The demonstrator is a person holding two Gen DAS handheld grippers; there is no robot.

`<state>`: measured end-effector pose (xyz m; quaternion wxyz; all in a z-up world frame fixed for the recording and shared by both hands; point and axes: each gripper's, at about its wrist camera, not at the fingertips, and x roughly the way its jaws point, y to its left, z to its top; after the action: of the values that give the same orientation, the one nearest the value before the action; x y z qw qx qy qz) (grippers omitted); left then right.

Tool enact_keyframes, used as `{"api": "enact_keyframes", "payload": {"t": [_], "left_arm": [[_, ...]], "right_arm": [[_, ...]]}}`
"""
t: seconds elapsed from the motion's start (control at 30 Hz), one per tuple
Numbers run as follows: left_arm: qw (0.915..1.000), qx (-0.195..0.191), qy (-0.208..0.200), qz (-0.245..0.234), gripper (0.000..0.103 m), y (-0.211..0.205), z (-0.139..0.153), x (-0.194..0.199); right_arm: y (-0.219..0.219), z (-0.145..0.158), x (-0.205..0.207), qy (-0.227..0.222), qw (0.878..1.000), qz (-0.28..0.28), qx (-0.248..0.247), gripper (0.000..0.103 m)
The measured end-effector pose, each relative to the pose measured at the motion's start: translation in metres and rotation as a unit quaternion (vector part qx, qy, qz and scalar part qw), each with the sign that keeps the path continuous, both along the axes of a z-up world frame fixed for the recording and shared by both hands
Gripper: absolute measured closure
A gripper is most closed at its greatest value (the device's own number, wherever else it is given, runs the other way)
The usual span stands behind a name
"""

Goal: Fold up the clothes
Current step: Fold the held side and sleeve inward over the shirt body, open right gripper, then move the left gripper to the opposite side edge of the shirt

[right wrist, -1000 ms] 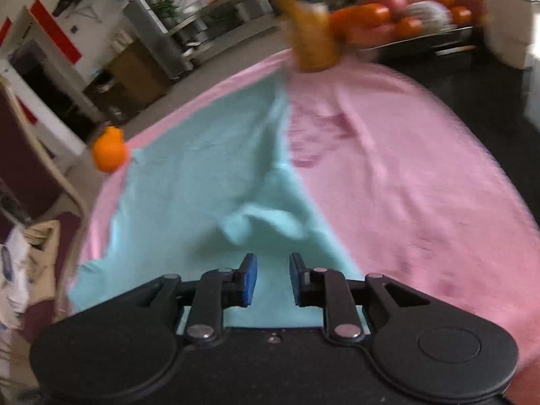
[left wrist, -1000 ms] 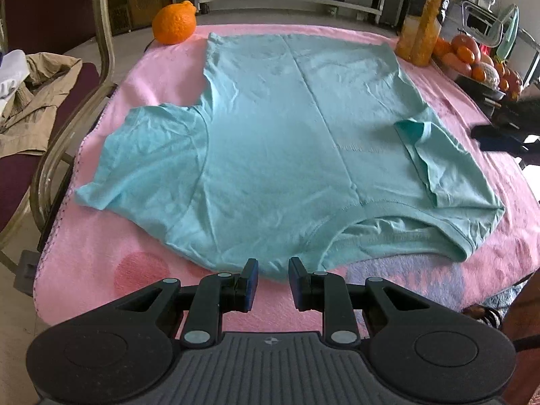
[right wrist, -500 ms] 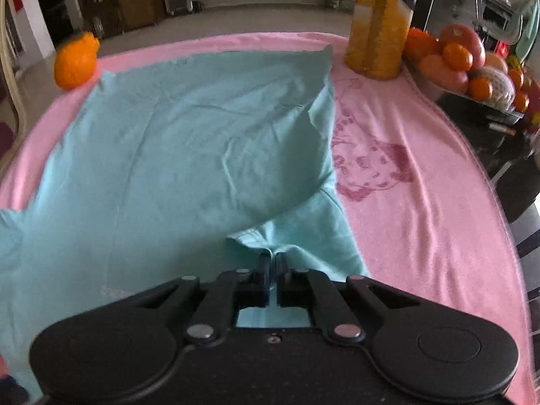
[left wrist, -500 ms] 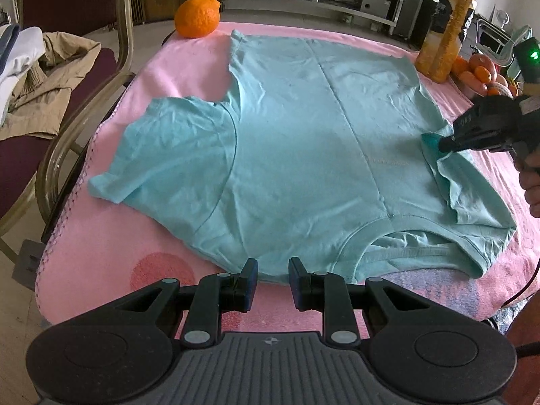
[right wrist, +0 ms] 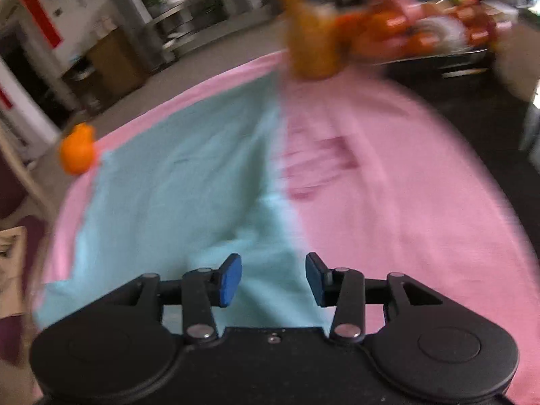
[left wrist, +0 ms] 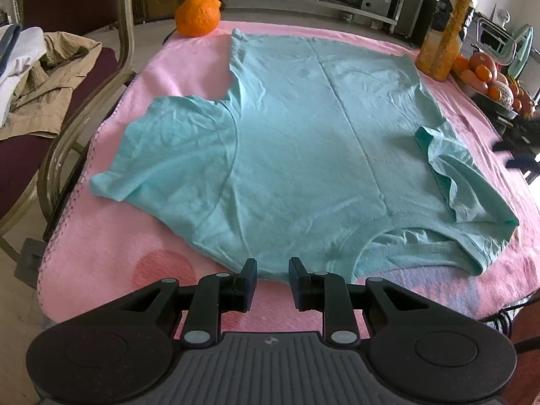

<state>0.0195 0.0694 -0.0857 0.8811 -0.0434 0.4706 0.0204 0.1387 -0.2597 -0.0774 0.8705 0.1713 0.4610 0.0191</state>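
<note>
Your right gripper point(right wrist: 272, 278) is opening, having released the folded sleeve of the teal cotton T-shirt point(left wrist: 303, 155); left gripper point(left wrist: 272, 283) fingers apart, empty.

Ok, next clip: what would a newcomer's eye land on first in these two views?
The big teal T-shirt spread flat over the pink blanket, one sleeve already folded inward on the right side of the left wrist view. Next, the bright orange at the blanket's far left corner, and the juice bottle beside a tray of fruit at far right.
</note>
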Motion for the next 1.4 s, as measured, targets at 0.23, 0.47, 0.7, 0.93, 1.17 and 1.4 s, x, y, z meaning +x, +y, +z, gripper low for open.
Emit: {"api": "enact_keyframes", "payload": {"t": [0.23, 0.47, 0.7, 0.93, 1.17, 1.4], "left_arm": [[0.9997, 0.013, 0.006, -0.018, 0.079, -0.014, 0.002, -0.003], [0.9995, 0.024, 0.011, -0.015, 0.079, -0.018, 0.002, -0.008], [0.9995, 0.027, 0.008, -0.015, 0.079, -0.018, 0.002, -0.008], [0.9977, 0.063, -0.023, -0.009, 0.079, -0.020, 0.001, 0.022], [0.9990, 0.041, 0.004, -0.019, 0.078, -0.016, -0.009, 0.014], [0.9995, 0.029, -0.015, -0.006, 0.080, -0.010, 0.001, 0.013]], "right_arm": [[-0.052, -0.037, -0.045, 0.040, 0.991, -0.013, 0.123, 0.065], [-0.049, -0.048, -0.058, 0.037, 0.994, -0.031, 0.101, 0.101], [-0.036, -0.031, -0.058, 0.019, 1.000, -0.020, 0.005, 0.080], [0.009, -0.024, -0.032, -0.006, 0.998, 0.037, 0.052, 0.088], [0.053, -0.042, -0.033, 0.024, 0.994, 0.098, 0.038, 0.086], [0.035, -0.021, -0.045, 0.006, 0.993, 0.097, 0.067, 0.086]]}}
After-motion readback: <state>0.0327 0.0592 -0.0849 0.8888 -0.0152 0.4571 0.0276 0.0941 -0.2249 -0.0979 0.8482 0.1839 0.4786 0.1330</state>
